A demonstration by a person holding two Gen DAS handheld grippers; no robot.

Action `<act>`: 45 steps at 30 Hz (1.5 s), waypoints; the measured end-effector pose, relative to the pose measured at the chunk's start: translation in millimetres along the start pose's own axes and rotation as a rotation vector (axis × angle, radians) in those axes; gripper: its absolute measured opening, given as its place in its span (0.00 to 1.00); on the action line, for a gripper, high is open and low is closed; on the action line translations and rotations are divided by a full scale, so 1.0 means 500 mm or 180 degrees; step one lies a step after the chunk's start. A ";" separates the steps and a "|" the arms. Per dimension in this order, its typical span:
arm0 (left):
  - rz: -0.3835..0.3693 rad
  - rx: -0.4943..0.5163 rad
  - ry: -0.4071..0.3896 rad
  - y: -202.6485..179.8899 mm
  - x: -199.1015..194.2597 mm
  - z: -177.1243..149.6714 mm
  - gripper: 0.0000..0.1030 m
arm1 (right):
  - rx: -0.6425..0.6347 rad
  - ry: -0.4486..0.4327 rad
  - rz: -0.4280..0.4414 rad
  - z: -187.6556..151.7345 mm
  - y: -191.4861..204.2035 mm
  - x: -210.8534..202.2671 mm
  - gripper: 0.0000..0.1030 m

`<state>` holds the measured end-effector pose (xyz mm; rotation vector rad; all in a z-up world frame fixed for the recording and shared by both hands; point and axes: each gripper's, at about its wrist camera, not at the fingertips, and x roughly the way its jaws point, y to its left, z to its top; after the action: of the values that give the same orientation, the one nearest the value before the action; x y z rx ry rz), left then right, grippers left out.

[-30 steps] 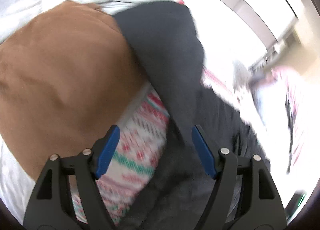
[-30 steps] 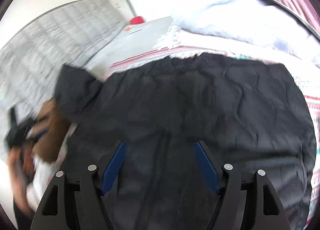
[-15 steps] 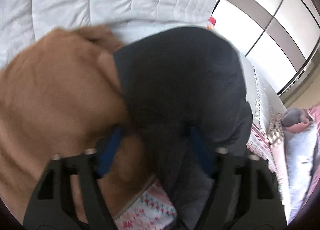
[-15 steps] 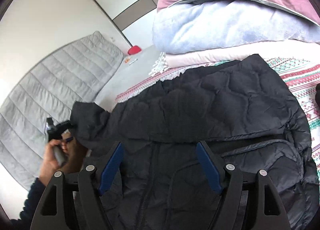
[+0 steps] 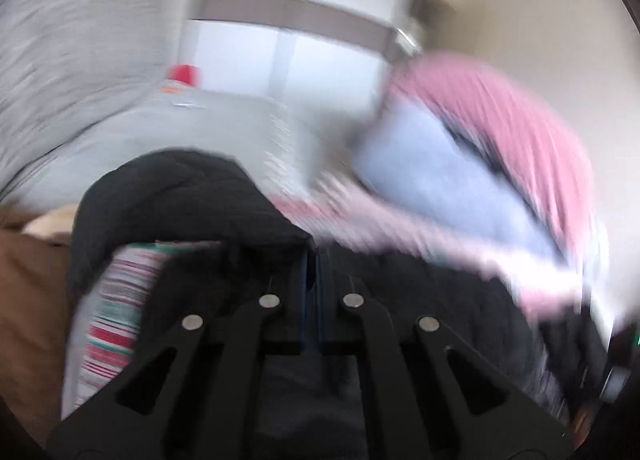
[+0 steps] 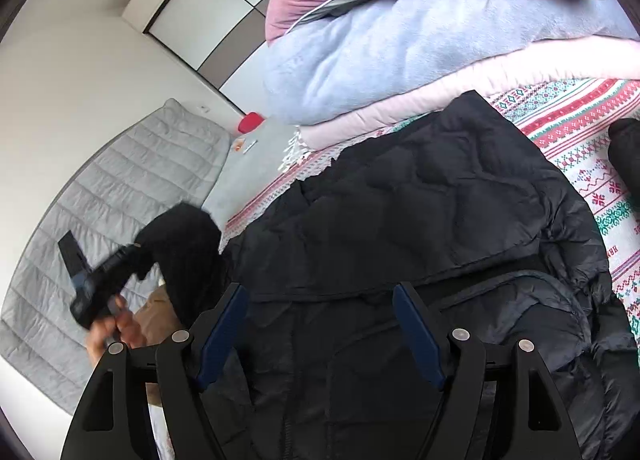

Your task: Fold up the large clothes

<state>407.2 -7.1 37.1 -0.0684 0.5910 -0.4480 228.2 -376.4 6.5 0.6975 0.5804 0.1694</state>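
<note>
A black quilted jacket [image 6: 420,220] lies spread on a patterned red, green and white blanket [image 6: 580,128]. My right gripper [image 6: 320,324] is open and hovers over the jacket's middle. My left gripper [image 5: 312,260] is shut on the jacket's sleeve [image 5: 180,196] and holds it lifted; the right wrist view shows it at the left, sleeve [image 6: 188,236] hanging from it. The left wrist view is blurred.
A stack of pink, light blue and pale pink bedding [image 6: 400,40] lies behind the jacket. A brown garment [image 5: 28,280] lies at the left. A grey quilted headboard [image 6: 120,180] and a small red object [image 6: 248,122] stand beyond.
My left gripper has shut on the black sleeve and swung up and toward the jacket's body. My right gripper has stayed open and tilted slightly.
</note>
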 end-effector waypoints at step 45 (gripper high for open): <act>-0.1003 -0.0241 0.1126 -0.205 0.161 -0.092 0.69 | 0.0318 -0.0014 -0.0275 0.031 -0.078 -0.028 0.74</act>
<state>401.3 -130.9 -23.7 -0.1577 0.9514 -0.7518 223.4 -419.4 -2.7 0.7678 0.6168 0.0588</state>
